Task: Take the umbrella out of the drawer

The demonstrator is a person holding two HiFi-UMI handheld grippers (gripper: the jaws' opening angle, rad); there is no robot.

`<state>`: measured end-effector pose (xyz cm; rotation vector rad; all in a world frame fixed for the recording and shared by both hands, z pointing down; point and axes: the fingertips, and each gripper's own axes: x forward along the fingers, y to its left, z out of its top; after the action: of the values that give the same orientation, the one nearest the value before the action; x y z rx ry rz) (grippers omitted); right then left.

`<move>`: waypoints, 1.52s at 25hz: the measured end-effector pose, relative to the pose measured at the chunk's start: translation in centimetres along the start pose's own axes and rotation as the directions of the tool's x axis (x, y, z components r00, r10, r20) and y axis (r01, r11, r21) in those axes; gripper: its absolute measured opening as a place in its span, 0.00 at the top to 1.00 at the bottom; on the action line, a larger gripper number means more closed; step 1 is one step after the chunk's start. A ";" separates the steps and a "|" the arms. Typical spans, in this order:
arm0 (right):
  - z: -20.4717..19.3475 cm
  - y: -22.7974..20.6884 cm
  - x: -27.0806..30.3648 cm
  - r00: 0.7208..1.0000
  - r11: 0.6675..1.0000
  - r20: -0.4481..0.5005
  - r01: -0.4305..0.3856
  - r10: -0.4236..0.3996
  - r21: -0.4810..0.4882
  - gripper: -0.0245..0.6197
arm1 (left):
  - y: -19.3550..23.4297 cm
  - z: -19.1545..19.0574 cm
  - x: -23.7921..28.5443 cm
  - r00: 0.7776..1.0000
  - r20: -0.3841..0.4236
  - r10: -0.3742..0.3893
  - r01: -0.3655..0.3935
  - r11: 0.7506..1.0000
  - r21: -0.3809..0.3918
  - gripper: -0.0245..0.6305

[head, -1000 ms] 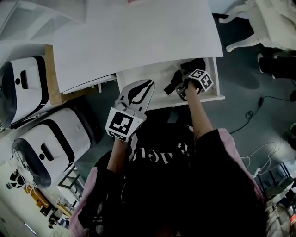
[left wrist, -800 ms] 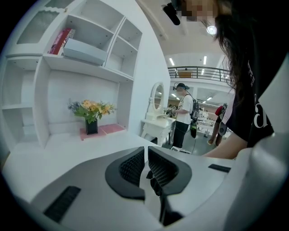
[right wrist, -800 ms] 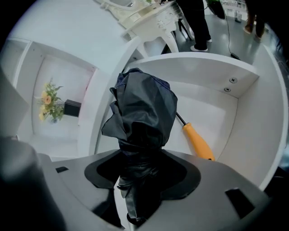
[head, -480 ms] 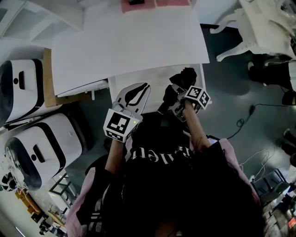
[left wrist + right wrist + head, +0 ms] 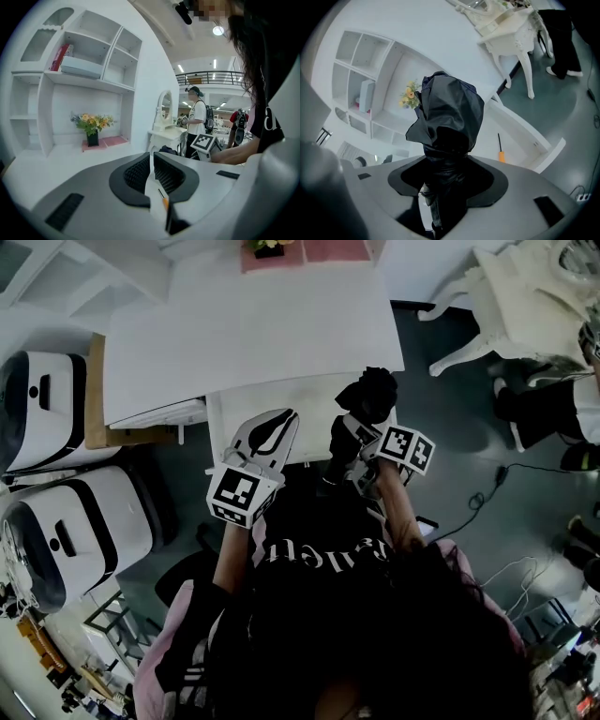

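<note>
At the far left we saw two white machines (image 5: 42, 409) standing on the floor beside the white desk (image 5: 244, 324). Next came our left gripper (image 5: 284, 416), hovering over the left part of the open drawer (image 5: 309, 395). In the left gripper view its pads (image 5: 137, 172) were pressed almost together, with only a thin slit between them and nothing gripped. Beyond them stood a vase of flowers (image 5: 91, 124) on the desk, under the white shelves (image 5: 84, 70).

Further right, our right gripper (image 5: 349, 430) was clenched on the black folded umbrella (image 5: 370, 392). We held the umbrella over the right end of the drawer. In the right gripper view the umbrella (image 5: 450, 112) rose as a crumpled bundle from between the closed jaws, up off the drawer floor (image 5: 520, 136). An orange-handled tool (image 5: 500, 151) lay in that drawer behind it.

At the far right stood a white ornate table (image 5: 511, 296), well apart from the desk.
</note>
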<state>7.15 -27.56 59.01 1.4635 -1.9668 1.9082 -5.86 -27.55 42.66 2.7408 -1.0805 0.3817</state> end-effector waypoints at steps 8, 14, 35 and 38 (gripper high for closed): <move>-0.1 0.2 -7.4 0.996 0.976 -0.044 -0.087 0.079 -0.200 0.53 | -6.7 0.3 0.1 0.995 0.031 0.090 -0.090 0.996 -0.022 0.93; -1.7 -0.5 -12.4 0.986 0.946 -0.102 -0.153 0.128 -0.287 0.53 | -11.9 -0.8 -0.8 0.985 0.022 0.174 -0.172 0.983 -0.066 0.93; -10.7 2.9 -17.0 0.960 0.880 -0.182 -0.268 0.211 -0.393 0.53 | -18.7 -2.9 -10.1 0.971 0.028 0.236 -0.234 0.970 -0.072 0.93; -13.8 4.5 -17.6 0.959 0.873 -0.176 -0.275 0.221 -0.402 0.53 | -19.3 -3.7 -14.0 0.969 0.038 0.246 -0.243 0.968 -0.067 0.93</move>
<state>6.46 -7.42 48.36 0.9919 -2.4047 1.4591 -3.10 -3.64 40.73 2.5800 -1.4238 0.3124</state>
